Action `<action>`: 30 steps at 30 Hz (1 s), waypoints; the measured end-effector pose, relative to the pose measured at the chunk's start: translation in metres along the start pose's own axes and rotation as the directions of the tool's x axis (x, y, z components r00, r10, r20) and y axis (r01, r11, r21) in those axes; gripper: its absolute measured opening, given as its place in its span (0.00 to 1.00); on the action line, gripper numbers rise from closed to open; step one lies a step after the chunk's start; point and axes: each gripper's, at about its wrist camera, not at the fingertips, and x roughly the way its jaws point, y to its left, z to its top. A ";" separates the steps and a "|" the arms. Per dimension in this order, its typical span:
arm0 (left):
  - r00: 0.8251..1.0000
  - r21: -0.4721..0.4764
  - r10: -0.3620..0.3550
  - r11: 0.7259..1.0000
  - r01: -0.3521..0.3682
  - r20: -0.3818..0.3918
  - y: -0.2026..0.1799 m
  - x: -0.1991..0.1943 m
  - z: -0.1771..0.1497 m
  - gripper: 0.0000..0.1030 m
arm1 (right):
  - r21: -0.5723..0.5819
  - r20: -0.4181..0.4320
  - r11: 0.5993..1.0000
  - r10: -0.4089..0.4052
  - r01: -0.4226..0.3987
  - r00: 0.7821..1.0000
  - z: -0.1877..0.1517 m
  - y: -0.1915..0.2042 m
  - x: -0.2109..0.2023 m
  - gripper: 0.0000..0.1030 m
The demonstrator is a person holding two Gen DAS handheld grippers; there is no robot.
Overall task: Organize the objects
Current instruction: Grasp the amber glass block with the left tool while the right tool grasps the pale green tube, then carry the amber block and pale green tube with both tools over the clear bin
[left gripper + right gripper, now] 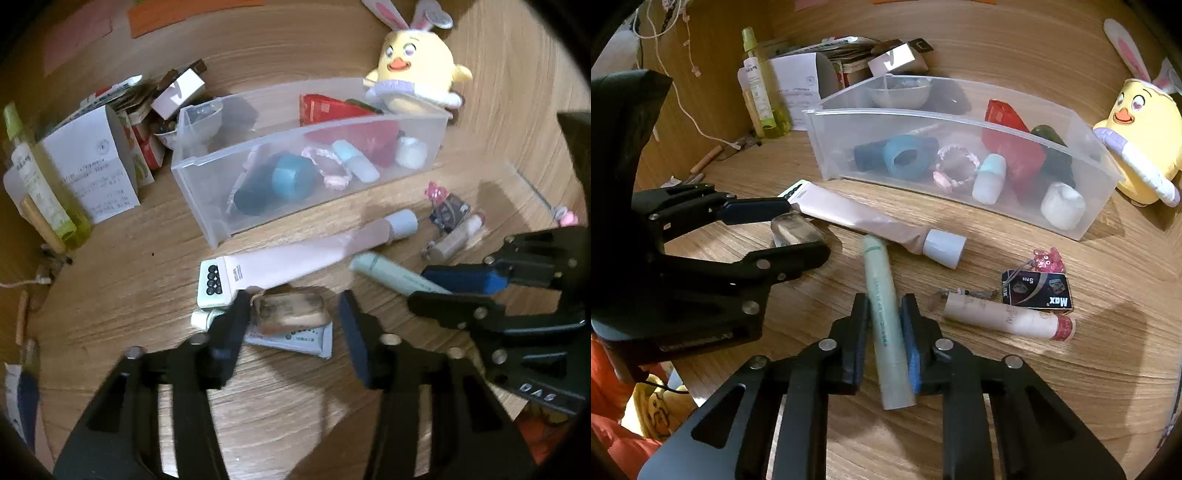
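Note:
A pale green tube (882, 291) lies on the wooden table, and my right gripper (884, 306) is shut on its middle; the same gripper (419, 288) shows at the right of the left wrist view, holding the green tube (384, 271). My left gripper (291, 306) straddles a small clear container (290, 312) that rests on a flat white tube (295, 338). A thin gap shows at its right finger. From the right wrist view the left gripper (801, 230) brackets that clear container (794, 229). A clear plastic bin (960, 120) holds several small items.
A long pink tube (864, 218) lies between the bin and both grippers. A beige tube (1004, 317) and a small black box (1038, 290) sit to the right. A yellow plush chick (1137, 129) stands beside the bin. Bottles (757, 85) and cartons crowd the back left.

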 end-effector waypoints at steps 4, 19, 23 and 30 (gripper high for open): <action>0.999 -0.043 -0.048 0.998 0.048 -0.012 0.009 -0.003 -0.002 0.41 | 0.015 0.002 1.000 0.005 -0.005 1.000 -0.006 -0.001 -0.005 0.14; 0.983 -0.149 -0.125 0.978 0.144 0.131 0.023 -0.047 0.007 0.41 | 0.099 0.146 0.995 -0.017 0.003 0.989 0.001 -0.023 -0.058 0.14; 0.976 -0.156 -0.134 0.975 0.161 0.172 0.024 -0.054 0.020 0.41 | 0.127 0.196 0.992 -0.039 0.014 0.980 0.015 -0.034 -0.069 0.14; 0.965 -0.178 -0.127 0.969 0.169 0.229 0.033 -0.058 0.047 0.41 | 0.171 0.273 0.985 -0.073 0.026 0.959 0.048 -0.061 -0.084 0.14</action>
